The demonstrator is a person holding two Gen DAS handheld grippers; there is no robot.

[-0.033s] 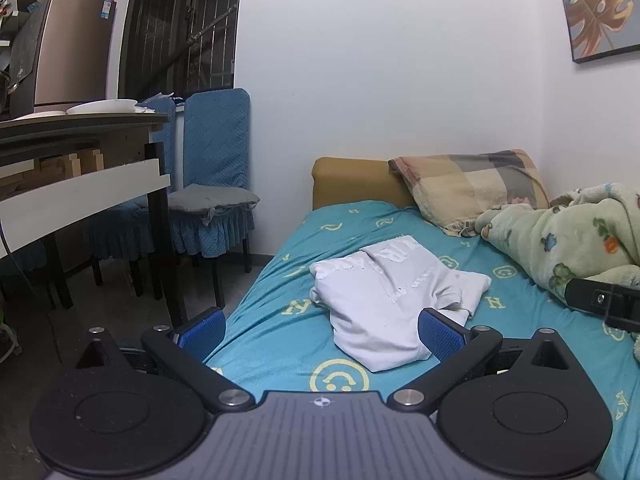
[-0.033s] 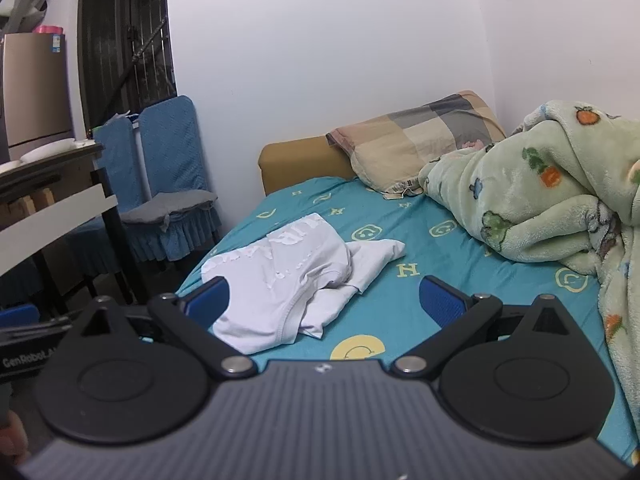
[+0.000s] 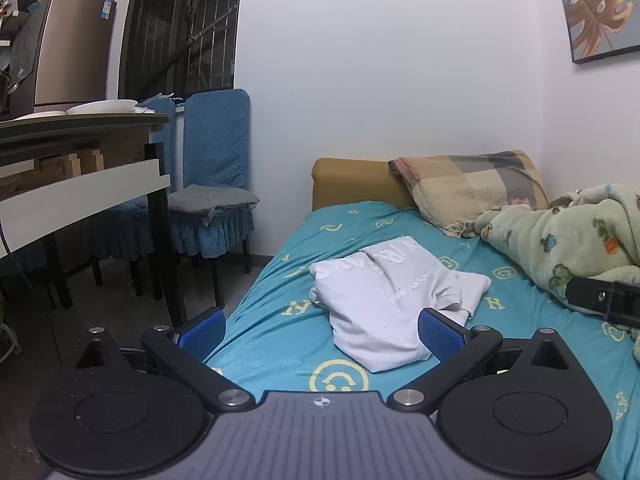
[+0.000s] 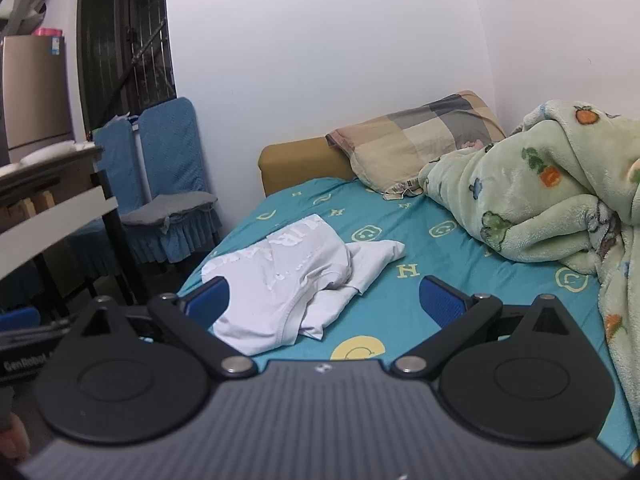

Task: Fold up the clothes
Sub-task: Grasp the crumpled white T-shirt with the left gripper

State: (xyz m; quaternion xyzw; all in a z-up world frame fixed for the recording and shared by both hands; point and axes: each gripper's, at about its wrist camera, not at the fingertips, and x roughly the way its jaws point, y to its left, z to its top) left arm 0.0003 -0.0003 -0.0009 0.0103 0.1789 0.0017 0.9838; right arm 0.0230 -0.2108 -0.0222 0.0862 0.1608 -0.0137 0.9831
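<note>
A white T-shirt (image 3: 384,300) lies crumpled in a heap on the teal bed sheet (image 3: 280,320), near the bed's left edge; it also shows in the right wrist view (image 4: 288,276). My left gripper (image 3: 322,334) is open and empty, held above the near end of the bed just short of the shirt. My right gripper (image 4: 324,302) is open and empty, also short of the shirt, which lies ahead to its left. The right gripper's body shows at the right edge of the left wrist view (image 3: 604,300).
A green fleece blanket (image 4: 540,200) is piled on the bed's right side, a plaid pillow (image 4: 416,136) at the head. Left of the bed stand blue-covered chairs (image 3: 212,184) and a table (image 3: 80,160) with a black leg. The floor lies between.
</note>
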